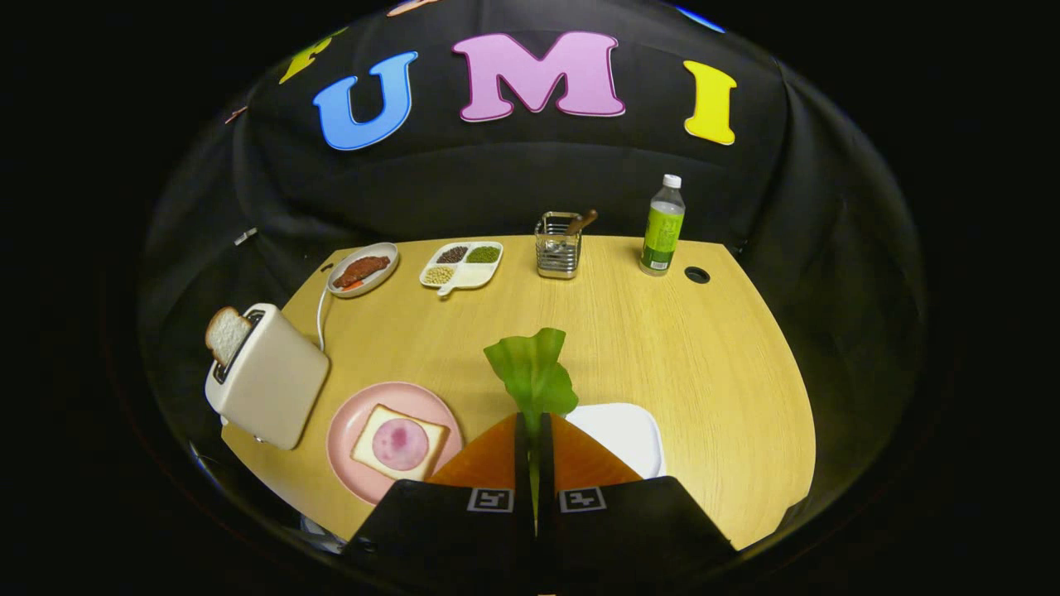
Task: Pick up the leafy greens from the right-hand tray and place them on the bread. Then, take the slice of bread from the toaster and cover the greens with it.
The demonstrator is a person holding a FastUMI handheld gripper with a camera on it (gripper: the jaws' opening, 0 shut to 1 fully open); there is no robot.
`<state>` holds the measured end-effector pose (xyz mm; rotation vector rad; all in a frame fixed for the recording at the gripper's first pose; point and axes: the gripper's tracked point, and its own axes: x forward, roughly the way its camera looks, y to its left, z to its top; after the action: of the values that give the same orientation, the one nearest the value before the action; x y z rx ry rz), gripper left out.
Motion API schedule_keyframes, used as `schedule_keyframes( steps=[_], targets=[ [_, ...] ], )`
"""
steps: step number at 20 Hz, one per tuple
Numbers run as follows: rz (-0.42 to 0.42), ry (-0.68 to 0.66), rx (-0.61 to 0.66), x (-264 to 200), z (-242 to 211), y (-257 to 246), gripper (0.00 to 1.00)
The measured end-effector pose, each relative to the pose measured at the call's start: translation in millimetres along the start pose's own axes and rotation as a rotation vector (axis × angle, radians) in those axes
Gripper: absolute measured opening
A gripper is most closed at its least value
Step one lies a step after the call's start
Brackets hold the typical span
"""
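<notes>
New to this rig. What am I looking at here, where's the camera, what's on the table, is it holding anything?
This is a handheld two-finger gripper that a person carries; there is no robot arm. The fisheye camera rides on it and looks forward along the fingers. The fingers are shut on the leafy greens, which stick up ahead of them. Just beyond the fingers lies a white tray. Beside it is a pink plate with a bread slice that carries a round pink topping. Further over stands a toaster with a second slice poking out. At the table's far side are a dish of meat, a divided dish, a metal caddy and a bottle.
</notes>
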<state>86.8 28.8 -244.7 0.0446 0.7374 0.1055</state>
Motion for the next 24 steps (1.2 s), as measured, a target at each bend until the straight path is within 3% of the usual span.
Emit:
schedule_keyframes(
  steps=[6, 12, 24],
  targets=[
    [0.067, -0.022, 0.009, -12.3, 10.1, 72.8, 0.05],
    [0.138, 0.041, -0.047, 5.1, -17.5, 139.6, 0.06],
    [0.118, 0.148, -0.136, 52.2, -64.2, 172.6, 0.10]
  ],
)
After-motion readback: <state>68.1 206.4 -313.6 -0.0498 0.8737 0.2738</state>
